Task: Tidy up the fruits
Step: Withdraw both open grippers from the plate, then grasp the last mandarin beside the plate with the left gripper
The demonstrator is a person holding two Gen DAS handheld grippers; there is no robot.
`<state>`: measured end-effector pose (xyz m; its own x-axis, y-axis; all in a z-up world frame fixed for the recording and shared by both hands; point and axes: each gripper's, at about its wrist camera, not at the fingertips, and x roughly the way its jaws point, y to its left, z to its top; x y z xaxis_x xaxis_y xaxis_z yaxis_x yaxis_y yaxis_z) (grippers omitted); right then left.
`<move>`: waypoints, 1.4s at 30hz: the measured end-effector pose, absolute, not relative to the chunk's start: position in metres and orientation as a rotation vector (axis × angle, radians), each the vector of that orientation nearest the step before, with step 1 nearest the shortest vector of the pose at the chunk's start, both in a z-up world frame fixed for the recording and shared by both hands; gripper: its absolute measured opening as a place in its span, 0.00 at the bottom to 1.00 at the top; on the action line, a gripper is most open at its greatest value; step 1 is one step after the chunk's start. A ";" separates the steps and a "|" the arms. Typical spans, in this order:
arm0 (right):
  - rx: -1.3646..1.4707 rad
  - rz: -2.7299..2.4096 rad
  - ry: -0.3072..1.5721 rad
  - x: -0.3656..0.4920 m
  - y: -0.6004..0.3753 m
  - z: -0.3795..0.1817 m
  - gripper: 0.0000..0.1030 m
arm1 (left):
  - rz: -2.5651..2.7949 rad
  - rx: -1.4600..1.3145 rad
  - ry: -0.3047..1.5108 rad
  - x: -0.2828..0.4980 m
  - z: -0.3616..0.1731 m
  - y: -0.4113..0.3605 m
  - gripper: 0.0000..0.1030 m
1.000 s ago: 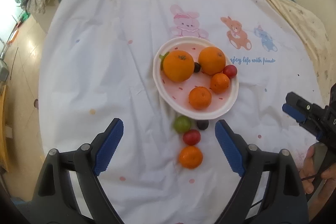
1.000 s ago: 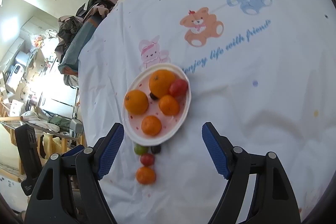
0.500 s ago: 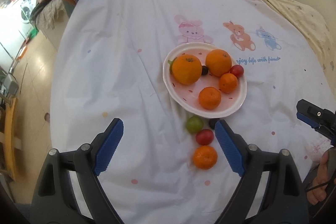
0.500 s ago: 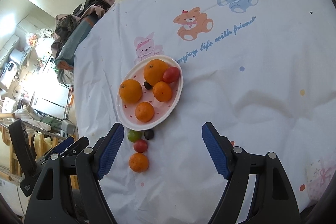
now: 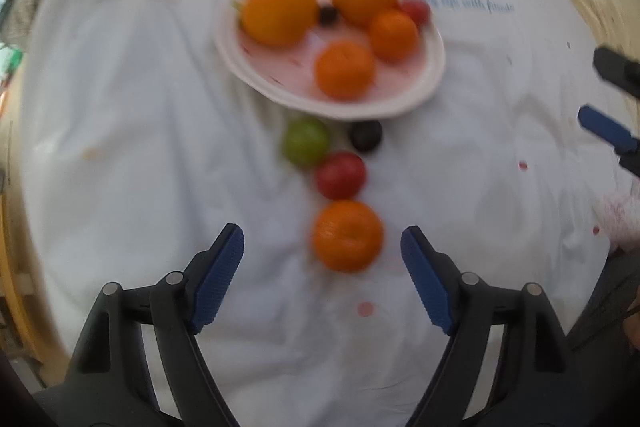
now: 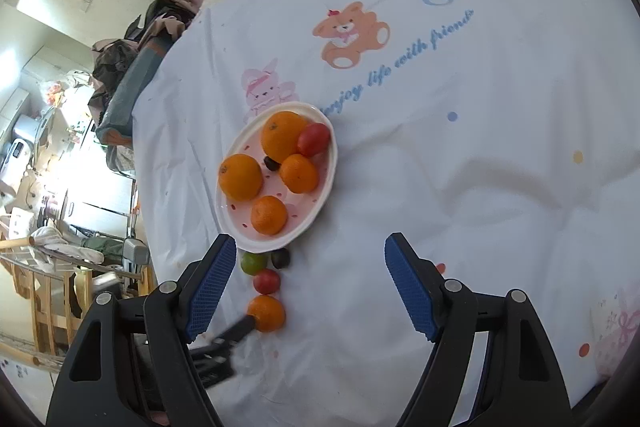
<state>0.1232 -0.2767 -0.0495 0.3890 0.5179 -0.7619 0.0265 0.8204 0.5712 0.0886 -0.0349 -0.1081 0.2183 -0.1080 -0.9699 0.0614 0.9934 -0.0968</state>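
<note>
A white plate (image 5: 424, 83) (image 6: 326, 187) on the white cloth holds several oranges, a red tomato and a small dark fruit. In front of it lie a green fruit (image 5: 306, 141) (image 6: 253, 263), a dark fruit (image 5: 366, 135) (image 6: 281, 258), a red tomato (image 5: 341, 175) (image 6: 267, 281) and a small orange (image 5: 347, 235) (image 6: 267, 313). My left gripper (image 5: 322, 275) is open, low over the cloth, with the small orange just ahead between its fingers; the view is blurred. My right gripper (image 6: 308, 291) is open and empty, higher up, to the right.
The white cloth (image 6: 460, 155) has cartoon animal prints and blue writing behind the plate. The table edge falls away to the left, with clothes (image 6: 136, 67) and wooden furniture (image 6: 48, 299) beyond. The right gripper's fingers (image 5: 608, 131) show at the left view's right edge.
My left gripper has moved forward and down toward the loose small orange, which now sits just ahead between its fingers. The right gripper has drifted slightly.
</note>
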 end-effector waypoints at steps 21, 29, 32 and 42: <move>0.542 0.304 1.196 0.123 -0.277 -0.063 0.77 | -0.183 -0.004 1.365 0.077 -0.108 -0.047 0.37; 0.473 0.294 1.216 0.121 -0.267 -0.072 0.77 | -0.050 -0.070 1.205 0.068 -0.056 -0.007 0.37; 0.464 0.304 1.219 0.120 -0.264 -0.073 0.77 | 0.023 -0.126 1.145 0.067 -0.039 0.015 0.37; 0.402 0.378 1.231 0.123 -0.234 -0.076 0.77 | 0.170 -0.222 1.115 0.069 -0.035 0.054 0.37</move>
